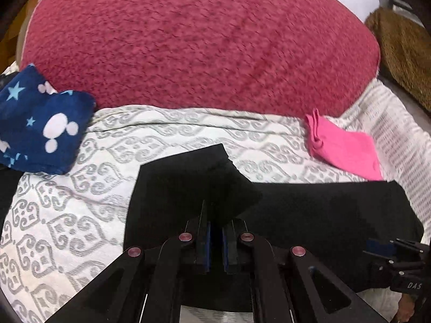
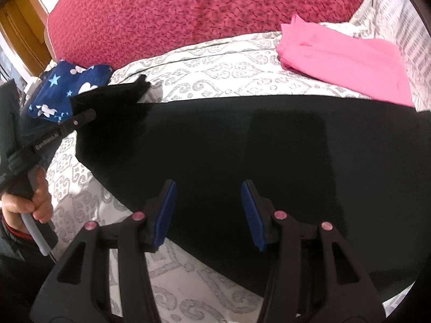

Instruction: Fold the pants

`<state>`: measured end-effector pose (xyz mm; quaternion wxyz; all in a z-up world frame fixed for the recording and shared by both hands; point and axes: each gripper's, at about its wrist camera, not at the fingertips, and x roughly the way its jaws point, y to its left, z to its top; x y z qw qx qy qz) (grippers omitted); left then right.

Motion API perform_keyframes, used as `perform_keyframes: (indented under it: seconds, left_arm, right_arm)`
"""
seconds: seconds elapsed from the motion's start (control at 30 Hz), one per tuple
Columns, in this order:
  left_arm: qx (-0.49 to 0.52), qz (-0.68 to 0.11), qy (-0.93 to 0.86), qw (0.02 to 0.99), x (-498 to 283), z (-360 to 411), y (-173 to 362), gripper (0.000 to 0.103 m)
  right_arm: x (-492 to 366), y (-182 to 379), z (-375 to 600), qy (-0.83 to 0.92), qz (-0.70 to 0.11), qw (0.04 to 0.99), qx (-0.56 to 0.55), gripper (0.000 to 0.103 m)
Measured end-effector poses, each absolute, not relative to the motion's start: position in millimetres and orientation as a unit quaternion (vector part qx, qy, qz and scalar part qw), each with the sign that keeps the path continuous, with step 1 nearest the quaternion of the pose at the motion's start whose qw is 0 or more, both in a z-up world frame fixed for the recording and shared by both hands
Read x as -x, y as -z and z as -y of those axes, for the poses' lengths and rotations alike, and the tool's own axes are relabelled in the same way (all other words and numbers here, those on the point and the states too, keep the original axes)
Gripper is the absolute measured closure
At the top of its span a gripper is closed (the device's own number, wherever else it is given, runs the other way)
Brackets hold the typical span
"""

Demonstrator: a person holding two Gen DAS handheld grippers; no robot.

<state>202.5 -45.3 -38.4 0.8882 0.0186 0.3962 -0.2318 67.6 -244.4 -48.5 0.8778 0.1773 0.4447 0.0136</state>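
Pants [image 2: 242,156], black and plain, lie spread across the patterned white bedspread [image 1: 67,202] of a bed, and I take them as my landmark. Beyond them rises a large crimson blanket [image 1: 202,40]. Beyond their right end lies a folded pink cloth [image 2: 344,64], its near corner just touching the black fabric. Off their left end sits a blue star-print bundle [image 1: 45,123], near but apart.

My left tool [image 1: 215,231] is pinched nearly closed on the pants' left end, which it lifts off the bed as a raised, drooping flap. In the right wrist view that flap stands up beside the blue bundle, with my left hand [image 2: 29,202] on the handle below.

My right tool [image 2: 208,210] hovers over the near edge of the pants with its blue pads [image 2: 164,212] spread wide, holding nothing.

I judge the fabric soft, light and limp: it sags wherever unsupported, so one pinch will not carry an edge straight. It looks matte, not slippery, and not fragile. I would grip at hems or corners, through all layers, one tool at each corner of the same end.
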Motion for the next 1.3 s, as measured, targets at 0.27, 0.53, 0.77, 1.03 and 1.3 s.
perform_keyframes:
  seconds: [0.27, 0.53, 0.77, 1.03, 1.3]
  left_arm:
    - [-0.038, -0.401, 0.241, 0.883, -188, 63, 44, 0.098]
    - [-0.033, -0.41, 0.265, 0.872, -165, 65, 59, 0.098]
    - [-0.035, -0.41, 0.273, 0.87, -159, 67, 61, 0.098]
    - [-0.04, -0.402, 0.282, 0.87, -153, 66, 65, 0.098]
    - [-0.061, -0.383, 0.287, 0.876, -142, 71, 60, 0.098]
  right_arm:
    - [-75, 51, 245, -0.055, -0.46, 0.861, -0.213, 0.049]
    - [-119, 49, 240, -0.116, -0.478, 0.805, -0.333, 0.035]
    - [-183, 86, 226, -0.17, -0.533, 0.702, -0.441, 0.032]
    - [-210, 94, 224, -0.166, -0.537, 0.663, -0.495, 0.031]
    - [-231, 101, 217, -0.139, -0.555, 0.672, -0.47, 0.075]
